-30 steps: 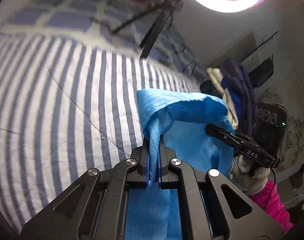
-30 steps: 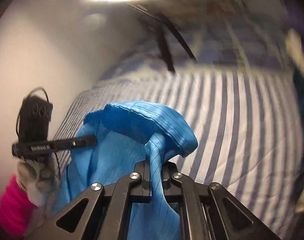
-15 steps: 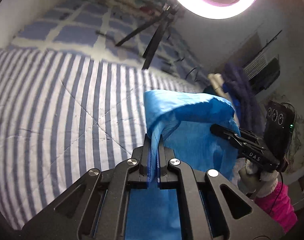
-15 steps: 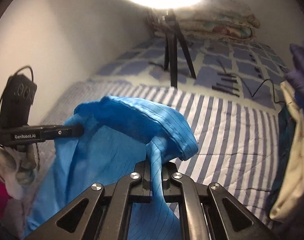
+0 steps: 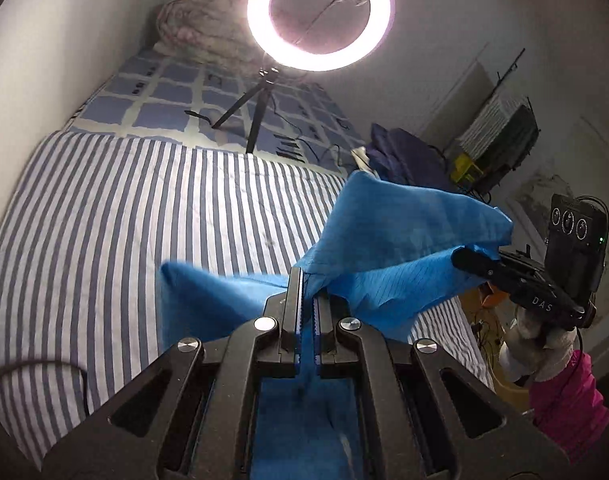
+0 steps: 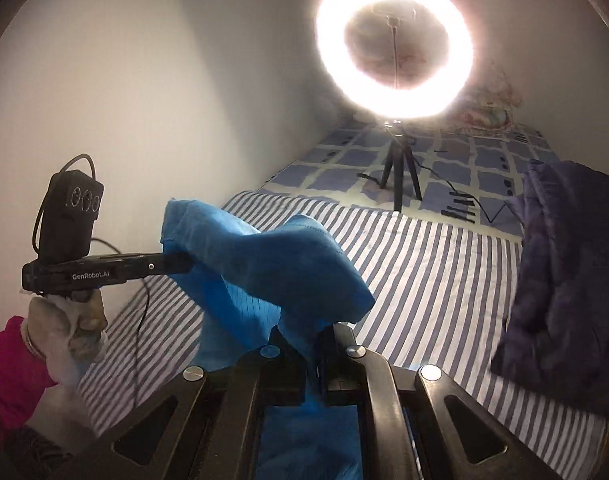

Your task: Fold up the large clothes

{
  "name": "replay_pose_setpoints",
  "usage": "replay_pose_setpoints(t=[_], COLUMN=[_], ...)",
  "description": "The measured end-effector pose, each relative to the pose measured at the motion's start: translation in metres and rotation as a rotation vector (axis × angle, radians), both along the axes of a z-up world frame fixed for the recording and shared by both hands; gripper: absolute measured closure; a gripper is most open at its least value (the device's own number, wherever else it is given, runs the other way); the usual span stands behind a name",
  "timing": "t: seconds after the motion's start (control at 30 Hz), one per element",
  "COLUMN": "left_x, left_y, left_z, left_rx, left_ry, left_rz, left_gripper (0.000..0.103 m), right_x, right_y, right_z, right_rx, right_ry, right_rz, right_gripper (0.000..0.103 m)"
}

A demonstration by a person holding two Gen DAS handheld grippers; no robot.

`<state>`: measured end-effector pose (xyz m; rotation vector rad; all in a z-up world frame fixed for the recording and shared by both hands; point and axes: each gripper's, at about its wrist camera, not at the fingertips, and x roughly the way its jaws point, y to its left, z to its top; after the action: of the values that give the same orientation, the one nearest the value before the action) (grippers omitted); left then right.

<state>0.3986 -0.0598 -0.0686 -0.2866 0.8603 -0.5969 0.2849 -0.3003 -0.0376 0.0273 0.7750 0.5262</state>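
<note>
Both grippers, left and right, clamp the blue garment above the striped bed; next we lay it flat there.

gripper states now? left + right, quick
Left gripper: shut on the blue garment.
Right gripper: shut on the same garment, at another part.

Bright blue pinstriped garment is showing against the blue-and-white striped bedsheet; a blue checked quilt is lying beyond, a dark navy jacket is sitting right of the black grippers, magenta sleeve peeking in.
</note>
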Motion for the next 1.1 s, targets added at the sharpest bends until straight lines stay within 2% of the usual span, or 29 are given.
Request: replay_pose_setpoints(t=[0.17, 0.33, 0.47, 0.63, 0.73, 0.8, 0.93, 1.07, 1.1], left_x=[-0.063, -0.117, -0.162, -0.198, -0.214, -0.225, -0.244, -0.255, -0.258], left_y=[0.005, 0.008, 0.005, 0.001, 0.002, 0.001, -0.005, -0.005, -0.003], left_z=[0.003, -0.010, -0.036, -0.064, -0.084, -0.097, -0.119, -0.128, -0.128], left_rx=[0.019, 0.014, 0.049, 0.103, 0.122, 0.137, 0.186, 0.232, 0.243], left_ry=[-0.009, 0.000, 0.033, 0.064, 0.092, 0.114, 0.136, 0.141, 0.144], left_rz=[-0.004, -0.006, -0.028, -0.062, -0.073, -0.080, -0.113, -0.133, -0.139], left_gripper=[0.102, 0.102, 0.102, 0.102, 0.102, 0.102, 0.102, 0.102, 0.102], right_x=[-0.065, -0.117, -0.164, -0.212, -0.228, -0.241, -0.255, -0.271, -0.277], right_y=[0.012, 0.022, 0.031, 0.035, 0.039, 0.044, 0.045, 0.049, 0.049], right_z=[-0.004, -0.019, -0.039, -0.073, -0.095, -0.109, -0.133, -0.149, -0.150], right_rx=[-0.020, -0.048, -0.085, -0.099, -0.138, -0.194, -0.211, -0.254, -0.258], right_ry=[-0.006, -0.006, -0.002, 0.023, 0.063, 0.053, 0.083, 0.102, 0.110], right_rz=[0.004, 0.009, 0.030, 0.035, 0.049, 0.065, 0.070, 0.103, 0.121], right_gripper=[0.101, 0.101, 0.101, 0.101, 0.101, 0.101, 0.101, 0.093, 0.084])
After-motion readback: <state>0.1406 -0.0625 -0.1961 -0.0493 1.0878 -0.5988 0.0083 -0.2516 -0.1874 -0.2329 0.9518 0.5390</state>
